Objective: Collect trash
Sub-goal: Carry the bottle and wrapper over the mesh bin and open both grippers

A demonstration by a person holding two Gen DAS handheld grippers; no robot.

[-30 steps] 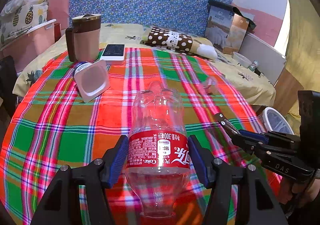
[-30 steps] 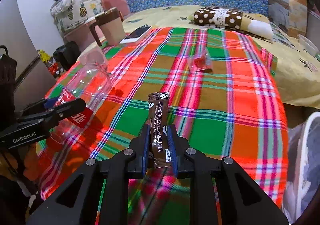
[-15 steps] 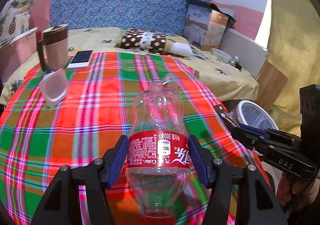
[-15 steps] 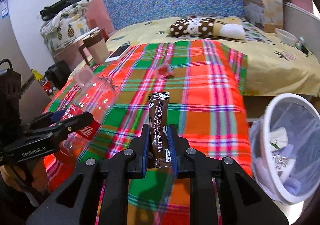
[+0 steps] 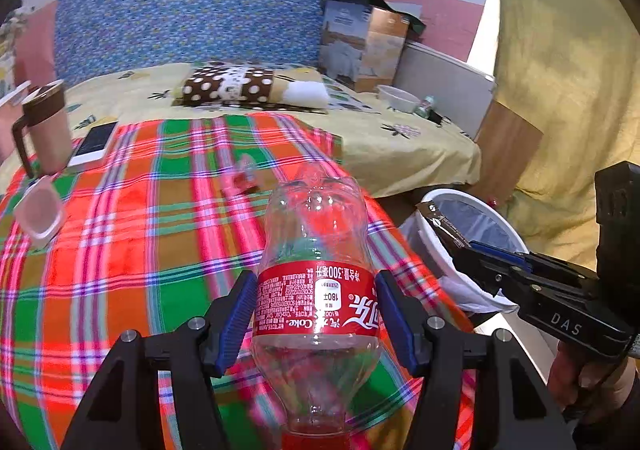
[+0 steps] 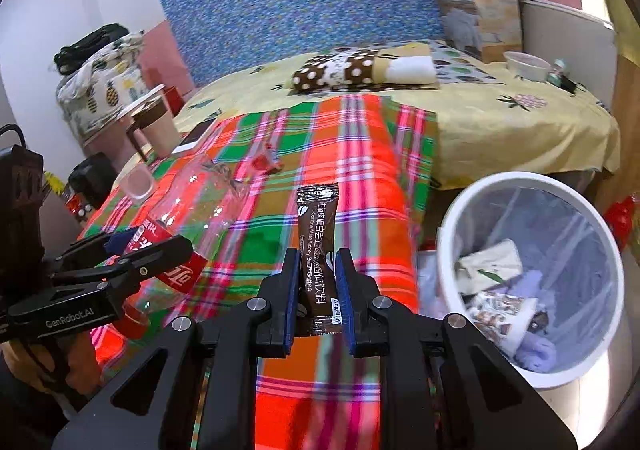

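Left gripper [image 5: 316,314] clamped on empty Coke bottle [image 5: 316,250], right gripper [image 6: 317,290] pinching brown sachet [image 6: 318,246] — both beside the white bin [image 6: 452,210].

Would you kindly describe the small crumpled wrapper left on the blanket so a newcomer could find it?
Start from the plaid blanket spread over the bed. Near its middle, beyond the held Coke bottle, lies a crumpled wrapper. It is clear with red inside, unlike the pinkish plastic cup and the white phone further left.
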